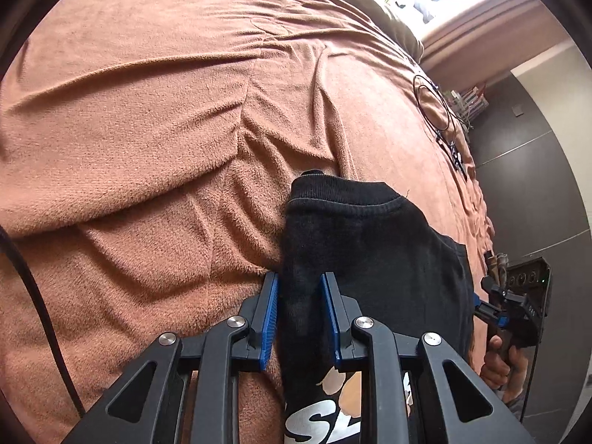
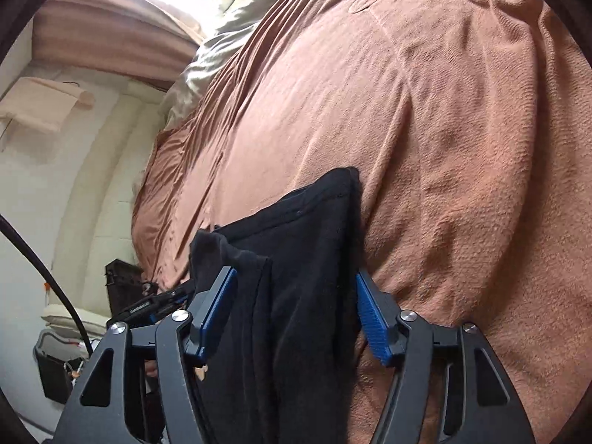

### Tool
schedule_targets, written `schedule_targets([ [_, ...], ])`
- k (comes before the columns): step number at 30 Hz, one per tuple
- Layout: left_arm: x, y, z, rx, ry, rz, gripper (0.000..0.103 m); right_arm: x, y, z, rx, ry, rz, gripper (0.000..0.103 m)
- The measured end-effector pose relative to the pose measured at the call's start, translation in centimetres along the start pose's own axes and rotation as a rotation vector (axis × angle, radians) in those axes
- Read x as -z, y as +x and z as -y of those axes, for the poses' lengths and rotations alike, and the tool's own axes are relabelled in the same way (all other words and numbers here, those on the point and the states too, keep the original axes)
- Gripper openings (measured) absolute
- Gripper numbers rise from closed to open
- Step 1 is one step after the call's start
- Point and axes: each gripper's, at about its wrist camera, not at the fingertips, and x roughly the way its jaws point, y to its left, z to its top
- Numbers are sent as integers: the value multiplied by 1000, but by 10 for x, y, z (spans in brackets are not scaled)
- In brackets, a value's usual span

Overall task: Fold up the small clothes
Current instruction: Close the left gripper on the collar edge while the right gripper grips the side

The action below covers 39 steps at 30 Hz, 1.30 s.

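shirt [image 1: 370, 244] black, with a print at the near end, held up over brown blanket [image 1: 148, 111] covering the bed, hanging between both tools rather than lying flat. left gripper [image 1: 299, 318] clamped on a bunched fold of the shirt near the collar edge, pads pressing cloth from both sides, likely to keep that side taut. right gripper [image 2: 296, 318] with jaws spread wide, shirt draped between them and over the left pad; cannot tell whether any cloth is actually pinched, looks more like resting than gripped. right gripper also seen from left view at far right [image 1: 492, 303], held by hand [image 1: 499, 362], level with the shirt's other edge. probably mid-fold, carrying both sides together before laying down. black cable [image 1: 440, 111] looped on blanket far right, well apart from shirt. risk: loose right side slipping off.
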Motion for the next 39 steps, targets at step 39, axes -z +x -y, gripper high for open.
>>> schedule_targets([
  [39, -20, 6, 10, 36, 16, 28, 7, -20, 32, -22, 133, -154, -74, 13],
])
